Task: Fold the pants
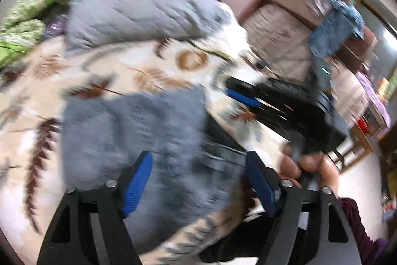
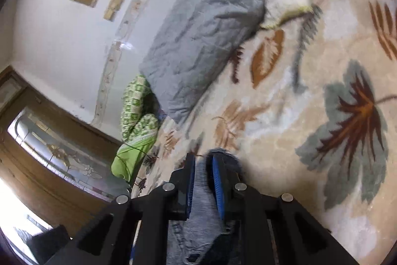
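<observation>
The pants (image 1: 139,140) are grey-blue denim, lying folded on a leaf-patterned bedspread (image 1: 148,73) in the blurred left wrist view. My left gripper (image 1: 198,163) is open just above the pants, its blue pads (image 1: 137,183) wide apart with nothing between them. My right gripper (image 1: 238,91) shows to the right in that view, held by a hand (image 1: 307,165). In the right wrist view my right gripper (image 2: 202,165) is shut on a fold of the pants (image 2: 201,205), which hangs between the pads above the bedspread (image 2: 297,103).
A grey quilted blanket (image 1: 134,6) lies at the far side of the bed, also in the right wrist view (image 2: 206,41). A green patterned cloth (image 2: 136,116) sits by the wall. A sofa with clothes (image 1: 285,36) stands to the right.
</observation>
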A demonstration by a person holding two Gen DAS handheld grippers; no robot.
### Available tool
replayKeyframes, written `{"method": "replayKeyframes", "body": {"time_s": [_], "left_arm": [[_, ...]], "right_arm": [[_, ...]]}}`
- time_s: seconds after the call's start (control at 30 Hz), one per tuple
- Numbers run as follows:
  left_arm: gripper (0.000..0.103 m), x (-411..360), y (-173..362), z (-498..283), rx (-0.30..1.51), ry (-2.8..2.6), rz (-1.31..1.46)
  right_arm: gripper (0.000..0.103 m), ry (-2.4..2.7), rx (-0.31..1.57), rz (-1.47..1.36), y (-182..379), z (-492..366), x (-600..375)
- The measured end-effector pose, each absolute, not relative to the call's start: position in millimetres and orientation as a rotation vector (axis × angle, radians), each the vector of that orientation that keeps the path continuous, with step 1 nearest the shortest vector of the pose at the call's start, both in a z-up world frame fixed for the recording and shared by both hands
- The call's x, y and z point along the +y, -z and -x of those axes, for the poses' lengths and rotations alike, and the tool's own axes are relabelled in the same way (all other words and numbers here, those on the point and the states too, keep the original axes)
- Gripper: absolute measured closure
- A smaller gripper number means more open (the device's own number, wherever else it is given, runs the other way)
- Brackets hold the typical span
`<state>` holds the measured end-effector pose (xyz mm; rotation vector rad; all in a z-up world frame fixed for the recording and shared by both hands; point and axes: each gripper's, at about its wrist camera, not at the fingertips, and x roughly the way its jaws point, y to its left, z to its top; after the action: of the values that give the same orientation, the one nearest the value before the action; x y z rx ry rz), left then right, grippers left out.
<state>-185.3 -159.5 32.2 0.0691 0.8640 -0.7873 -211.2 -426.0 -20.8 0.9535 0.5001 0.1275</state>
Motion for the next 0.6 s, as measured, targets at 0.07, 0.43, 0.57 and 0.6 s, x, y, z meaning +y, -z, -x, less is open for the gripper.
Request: {"method": "replayKeyframes", "body": {"time_s": [0.07,0.43,0.57,0.6], "left_arm": [[0.018,-145.6,-34.9,169.0,0.839,0.703,-0.075],[0.016,-117.8,25.6,121.6,0.966,0.382,-0.279],[0.003,-121.7,45.2,116.7,0.984,0.341,-0.295],[0.0,-117.3,47.6,114.4,0.977,0.323,-0.271]], "right_arm": [[0.086,-0.161,0.481,-0.922,12.7,210.9,-415.8],[0.085,-0.263,0.607,-0.788,14.7,178.5,-340.4],[0.085,-0.162,0.715,-0.842,46.5,163.9,-347.2],[0.085,-0.142,0.742,-0.85,55.1,159.9,-350.1]]}}
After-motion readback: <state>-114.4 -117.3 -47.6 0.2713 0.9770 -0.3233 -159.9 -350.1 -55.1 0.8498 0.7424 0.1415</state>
